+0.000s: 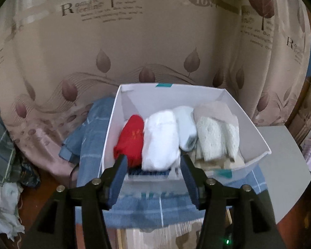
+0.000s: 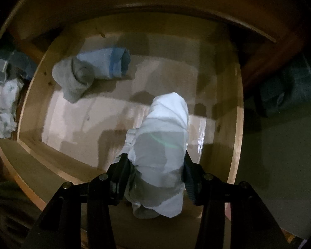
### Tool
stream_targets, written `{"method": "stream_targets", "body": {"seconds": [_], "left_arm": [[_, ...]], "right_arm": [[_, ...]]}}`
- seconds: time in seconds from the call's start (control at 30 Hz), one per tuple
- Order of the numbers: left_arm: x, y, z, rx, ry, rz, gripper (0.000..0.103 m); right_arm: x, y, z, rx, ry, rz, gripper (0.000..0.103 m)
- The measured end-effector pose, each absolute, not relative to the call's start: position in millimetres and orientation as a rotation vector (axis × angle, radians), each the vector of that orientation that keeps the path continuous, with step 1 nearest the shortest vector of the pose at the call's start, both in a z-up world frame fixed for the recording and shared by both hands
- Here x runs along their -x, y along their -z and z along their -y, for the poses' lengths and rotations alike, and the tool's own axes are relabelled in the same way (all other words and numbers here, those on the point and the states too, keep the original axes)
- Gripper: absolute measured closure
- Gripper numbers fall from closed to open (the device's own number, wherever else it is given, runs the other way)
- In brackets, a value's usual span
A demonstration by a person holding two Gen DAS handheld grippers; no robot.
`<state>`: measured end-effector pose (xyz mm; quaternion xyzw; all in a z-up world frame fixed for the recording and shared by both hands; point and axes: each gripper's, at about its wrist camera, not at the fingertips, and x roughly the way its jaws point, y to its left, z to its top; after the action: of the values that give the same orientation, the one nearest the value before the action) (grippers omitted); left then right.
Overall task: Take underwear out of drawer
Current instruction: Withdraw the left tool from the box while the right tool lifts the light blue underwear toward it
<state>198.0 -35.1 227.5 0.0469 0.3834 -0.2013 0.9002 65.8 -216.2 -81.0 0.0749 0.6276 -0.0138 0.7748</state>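
Note:
In the right wrist view, my right gripper (image 2: 154,164) is shut on a rolled white underwear (image 2: 163,137) and holds it over the open wooden drawer (image 2: 236,124). A grey roll (image 2: 74,78) and a blue roll (image 2: 107,62) lie at the drawer's far left. In the left wrist view, my left gripper (image 1: 153,162) is open and empty at the near edge of a white box (image 1: 250,128). The box holds a red roll (image 1: 130,139), a white roll (image 1: 160,141), a pale blue roll (image 1: 185,130) and a cream lace roll (image 1: 215,134).
The white box sits on blue checked cloth (image 1: 89,137) in front of a patterned curtain (image 1: 155,41). A grey tabletop (image 1: 286,161) lies to its right. Crumpled cloth (image 1: 4,205) lies at the left. Dark folded cloth (image 2: 288,91) lies right of the drawer.

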Motion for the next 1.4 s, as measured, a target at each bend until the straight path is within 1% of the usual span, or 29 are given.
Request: {"method": "stream_targets", "body": {"seconds": [0.23,0.37,0.5,0.73,0.83,0.93,1.17,1.27,1.4], "left_arm": [[-162.7,-187.0,2.6,-0.114,0.338,-0.85,0.048],[-155.0,-180.0,-21.9,-0.193,0.283,-0.854,0.048],[-148.2,-197.9,-54.6,-0.224,0.229,-0.829,0.048],[-136.7,-254.8,-110.9,-0.225,0.159,-0.735,0.047],[-128.6,-259.6,-127.5,-0.21,0.126,-0.717,0.043],[-117.1,-242.4,-137.4,-0.147,0.13,-0.734,0.043],[-109.5,-158.1,-127.7,0.106,0.165,-0.851,0.043],[-111.7,-131.3,-110.1,0.117,0.145,-0.879,0.043],[-115.4,-106.9,-84.0,0.08,0.099,-0.873,0.043]], "right_arm": [[-64.2,72.0,218.6,-0.175,0.034,-1.297,0.059],[-63.5,65.4,218.5,-0.174,0.026,-1.256,0.059],[-62.7,56.4,219.5,-0.174,0.019,-1.212,0.059],[-57.2,31.2,219.7,-0.151,0.001,-1.101,0.059],[-54.7,24.3,217.1,-0.129,0.005,-1.069,0.059],[-53.3,24.0,212.3,-0.094,0.002,-1.089,0.059],[-43.0,11.4,198.1,-0.105,-0.022,-1.088,0.059],[-35.9,-0.5,193.4,-0.111,-0.04,-1.076,0.059],[-30.7,-14.2,188.5,-0.071,-0.033,-1.083,0.059]]}}
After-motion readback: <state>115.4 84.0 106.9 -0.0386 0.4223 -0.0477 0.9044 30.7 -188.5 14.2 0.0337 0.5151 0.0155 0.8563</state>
